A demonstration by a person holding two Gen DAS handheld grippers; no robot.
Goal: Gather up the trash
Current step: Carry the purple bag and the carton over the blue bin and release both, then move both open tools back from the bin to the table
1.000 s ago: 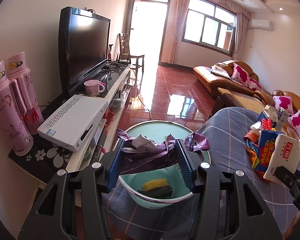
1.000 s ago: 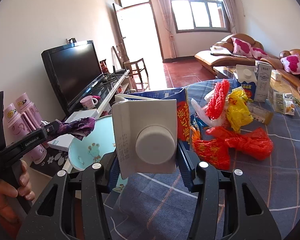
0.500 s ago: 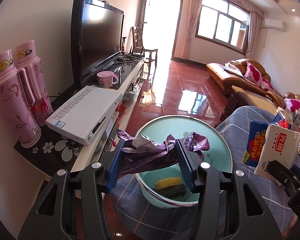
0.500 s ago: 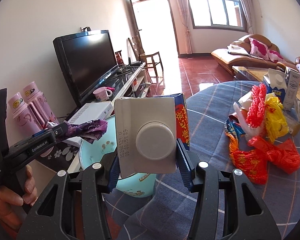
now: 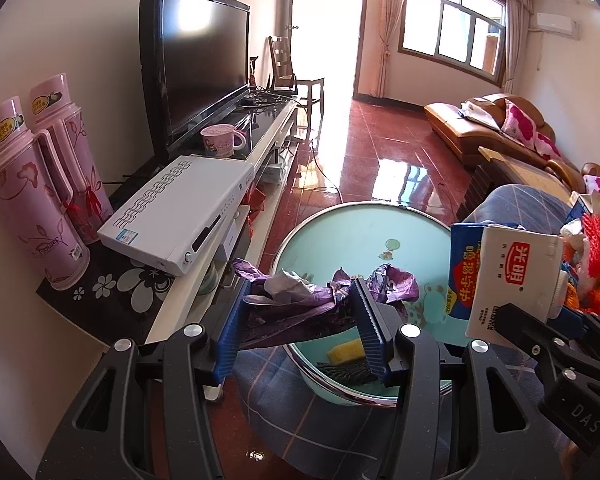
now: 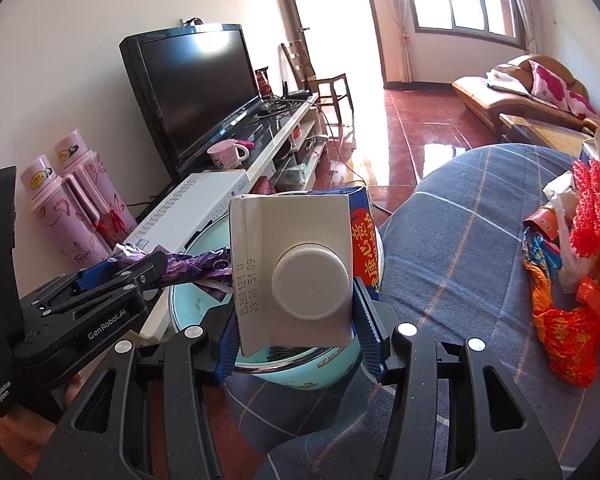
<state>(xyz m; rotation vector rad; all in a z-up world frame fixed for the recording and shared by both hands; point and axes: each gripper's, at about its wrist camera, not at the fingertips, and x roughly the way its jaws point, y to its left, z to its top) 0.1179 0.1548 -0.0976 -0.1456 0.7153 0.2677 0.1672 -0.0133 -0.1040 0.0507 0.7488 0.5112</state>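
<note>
My left gripper (image 5: 300, 320) is shut on a crumpled purple wrapper (image 5: 300, 300) and holds it over the near rim of a light green basin (image 5: 364, 236). The basin sits at the table's edge and holds a yellow and dark sponge (image 5: 346, 354). My right gripper (image 6: 296, 316) is shut on a white and blue milk carton (image 6: 292, 264) with a round white cap, held just above the basin (image 6: 300, 368). The carton also shows in the left wrist view (image 5: 512, 276), right of the basin. The left gripper with the wrapper shows in the right wrist view (image 6: 112, 276).
More bags and cartons (image 6: 572, 264) lie on the blue checked tablecloth (image 6: 460, 248) at the right. A TV stand to the left carries a television (image 5: 204, 60), a white player box (image 5: 180, 212), a pink mug (image 5: 220, 142) and two pink flasks (image 5: 40, 184).
Both grippers have moved left toward the basin. The carton has come closer to the basin and now hangs over it. The trash pile has slid to the right of both views.
</note>
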